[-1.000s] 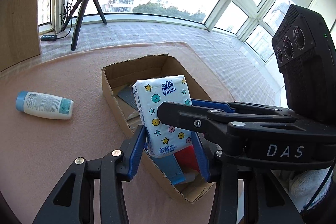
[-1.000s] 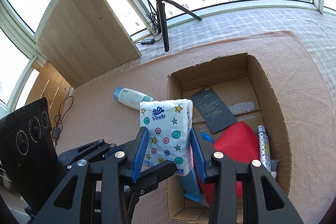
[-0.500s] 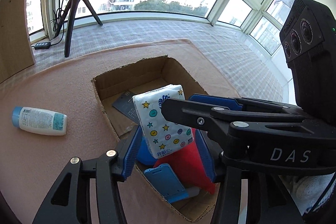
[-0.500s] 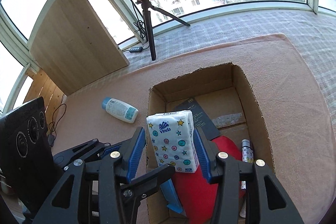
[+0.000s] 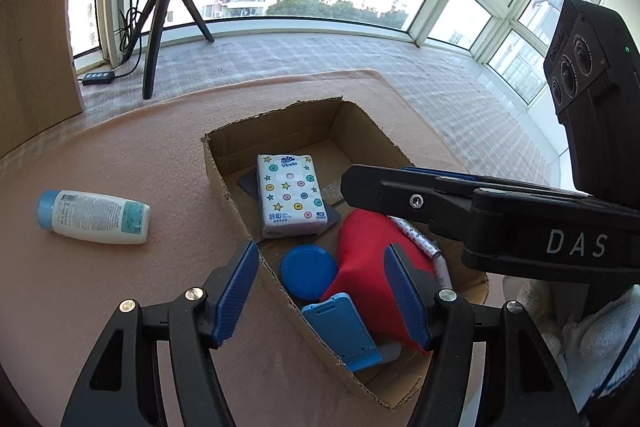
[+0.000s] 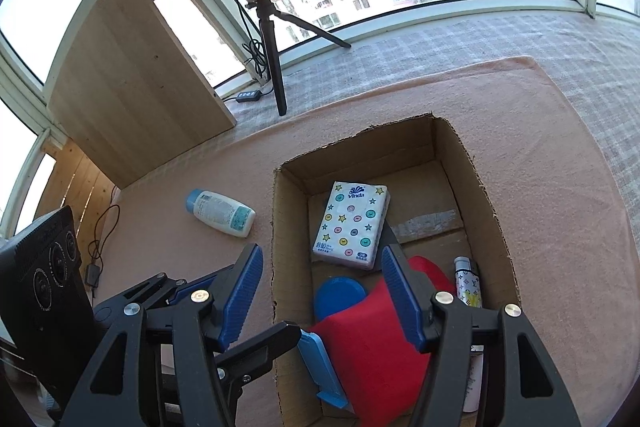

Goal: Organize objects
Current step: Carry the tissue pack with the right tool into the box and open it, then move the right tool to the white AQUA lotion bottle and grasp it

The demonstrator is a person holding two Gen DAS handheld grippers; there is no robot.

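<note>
A white Vinda tissue pack [image 5: 290,199] [image 6: 352,225] with stars and dots lies flat inside the open cardboard box [image 5: 224,179] [image 6: 492,211], on top of a dark card [image 5: 247,183]. Nothing grips the pack. My left gripper [image 5: 322,291] hangs open above the box's near end. My right gripper [image 6: 320,293] is open too, above the same end, with nothing between its blue pads. A white bottle with a blue cap [image 5: 94,217] [image 6: 220,213] lies on its side on the pink mat, left of the box.
Also in the box are a red cloth item [image 5: 368,259] [image 6: 372,343], a blue round lid [image 5: 308,271], a blue stand [image 5: 340,331] and a patterned tube [image 6: 466,283]. A ring-light tripod [image 6: 276,67] and a wooden board [image 6: 132,99] stand behind the mat.
The tissue pack was upright between the blue fingers in both views. Now it lies flat in the box, and both grippers have opened wider and drawn back from it.
</note>
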